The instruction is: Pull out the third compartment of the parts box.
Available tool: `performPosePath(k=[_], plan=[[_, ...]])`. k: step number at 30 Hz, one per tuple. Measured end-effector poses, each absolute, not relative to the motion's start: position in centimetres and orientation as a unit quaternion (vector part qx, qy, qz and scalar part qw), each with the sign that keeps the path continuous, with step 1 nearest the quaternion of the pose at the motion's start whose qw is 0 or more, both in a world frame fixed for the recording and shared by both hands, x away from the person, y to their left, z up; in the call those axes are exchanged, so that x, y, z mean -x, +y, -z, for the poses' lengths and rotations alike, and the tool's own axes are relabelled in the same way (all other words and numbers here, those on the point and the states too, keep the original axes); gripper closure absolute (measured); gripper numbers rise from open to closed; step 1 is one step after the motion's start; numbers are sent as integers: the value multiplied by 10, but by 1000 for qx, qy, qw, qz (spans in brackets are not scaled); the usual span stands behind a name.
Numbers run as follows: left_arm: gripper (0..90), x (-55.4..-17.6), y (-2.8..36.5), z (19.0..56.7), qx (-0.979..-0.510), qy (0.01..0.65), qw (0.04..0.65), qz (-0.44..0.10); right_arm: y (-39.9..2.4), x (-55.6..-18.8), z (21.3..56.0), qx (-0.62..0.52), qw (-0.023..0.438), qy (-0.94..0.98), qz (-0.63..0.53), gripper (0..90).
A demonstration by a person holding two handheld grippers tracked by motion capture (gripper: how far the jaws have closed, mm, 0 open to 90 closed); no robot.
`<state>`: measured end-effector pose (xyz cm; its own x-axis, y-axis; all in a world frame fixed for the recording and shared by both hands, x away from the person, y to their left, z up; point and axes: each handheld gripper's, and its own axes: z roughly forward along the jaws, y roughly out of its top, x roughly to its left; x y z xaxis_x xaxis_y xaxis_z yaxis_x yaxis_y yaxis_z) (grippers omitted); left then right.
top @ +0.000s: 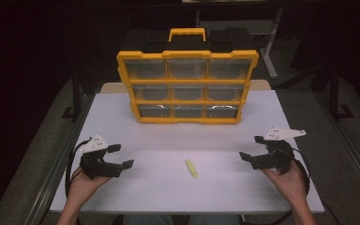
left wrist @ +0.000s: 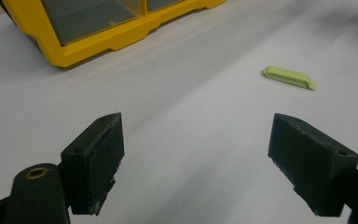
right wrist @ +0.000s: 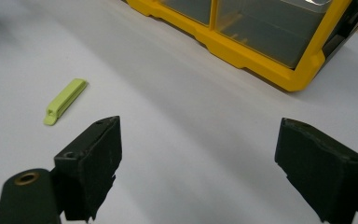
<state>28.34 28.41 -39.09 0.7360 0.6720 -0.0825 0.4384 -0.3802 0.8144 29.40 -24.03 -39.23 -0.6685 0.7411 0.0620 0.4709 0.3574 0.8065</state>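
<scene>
Both our grippers, left (top: 123, 156) and right (top: 250, 149), rest low with jaws apart, empty. Between them we note a small pale-green plastic clip (top: 191, 168), flat on the white table (top: 168, 140); yellow organizer (top: 187, 86) behind.

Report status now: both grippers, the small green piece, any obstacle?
Left gripper open, right gripper open, both empty. Small yellow-green plastic clip flat on white table, between them. Nothing blocking.

Yellow drawer organizer (top: 187, 86) upright at white table's (top: 168, 187) far edge.

no readable text, labels, brands or numbers anywhere, yellow organizer case (top: 187, 86) and grippers unmarked
</scene>
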Motion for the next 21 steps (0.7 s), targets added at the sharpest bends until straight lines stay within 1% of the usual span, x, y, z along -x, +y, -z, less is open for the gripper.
performPosePath(k=[8,21], plan=[[182,-282,279,392,-827,330,437,-130,-241,-293,395,-377,155,810,-423,139],[182,-281,281,392,-821,336,443,-132,-238,-291,396,-374,155,811,-423,138]])
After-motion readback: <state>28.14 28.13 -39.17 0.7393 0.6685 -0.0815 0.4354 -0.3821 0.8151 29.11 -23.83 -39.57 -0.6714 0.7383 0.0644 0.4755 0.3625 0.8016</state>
